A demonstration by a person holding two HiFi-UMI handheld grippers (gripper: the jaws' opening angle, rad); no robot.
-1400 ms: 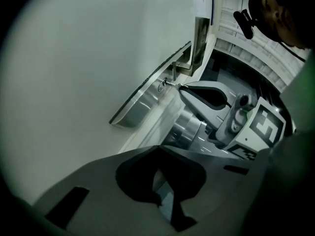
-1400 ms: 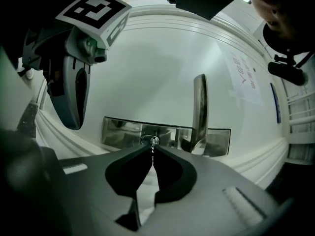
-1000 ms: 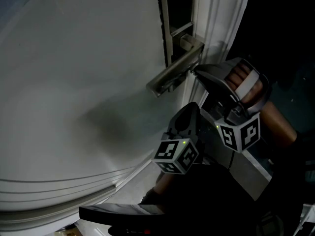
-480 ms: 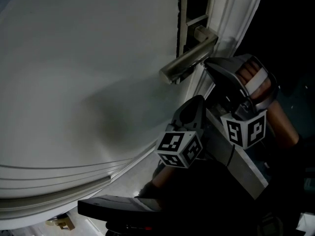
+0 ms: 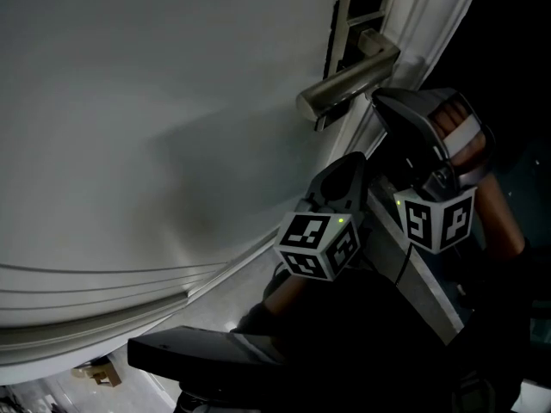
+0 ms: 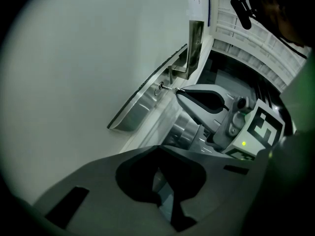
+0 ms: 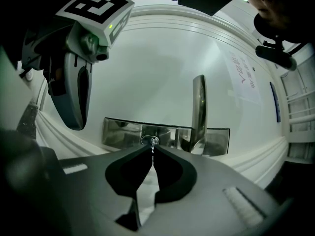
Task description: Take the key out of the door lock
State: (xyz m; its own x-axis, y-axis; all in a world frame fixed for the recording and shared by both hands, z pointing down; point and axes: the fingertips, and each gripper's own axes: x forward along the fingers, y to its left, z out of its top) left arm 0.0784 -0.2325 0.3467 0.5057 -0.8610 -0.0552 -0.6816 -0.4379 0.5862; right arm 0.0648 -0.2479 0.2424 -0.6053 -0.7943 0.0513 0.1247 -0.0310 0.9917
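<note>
The right gripper view shows a small silver key (image 7: 153, 150) with my right gripper (image 7: 152, 155) shut on it. A short stretch of toothed blade runs from the jaw tips to the round lock cylinder (image 7: 150, 141) in the steel plate (image 7: 120, 133). The door handle (image 7: 198, 109) stands just right of the lock. In the head view my right gripper (image 5: 380, 101) points under the handle (image 5: 349, 86), and the key is hidden. My left gripper (image 5: 349, 166) hangs below it, off the door, jaws together and empty (image 6: 159, 147).
The white door (image 5: 155, 101) fills the left of the head view, with moulded trim (image 5: 129, 304) low down and the door frame (image 5: 430, 15) at the right. A paper notice (image 7: 243, 77) is stuck on the door. The surroundings are dim.
The head view has swung, so the handle and both grippers sit higher and further right in frame. The right gripper stays at the lock under the handle; the left stays below it.
</note>
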